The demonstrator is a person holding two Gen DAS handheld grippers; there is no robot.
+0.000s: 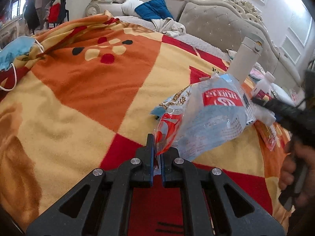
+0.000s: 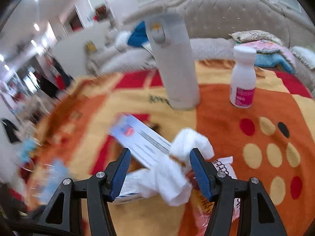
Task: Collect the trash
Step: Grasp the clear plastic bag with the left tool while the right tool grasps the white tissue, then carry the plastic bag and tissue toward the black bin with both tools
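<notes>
My left gripper (image 1: 157,147) is shut on the edge of a clear plastic bag (image 1: 206,118) with blue and red print, which lies on the patterned blanket (image 1: 88,90). My right gripper (image 2: 160,153) is open just above a crumpled white tissue (image 2: 187,143). The tissue sits between its blue pads, touching the right one only. Under the tissue lies a white box (image 2: 141,137) with blue and red print. A clear wrapper with red print (image 2: 226,169) lies below the right finger. The right wrist view is blurred on its left side.
A tall white flask (image 2: 173,64) and a white pill bottle with a pink label (image 2: 244,78) stand upright on the blanket behind the trash. A blue face mask (image 1: 15,53) lies at the far left. A tufted sofa back (image 1: 216,21) stands beyond.
</notes>
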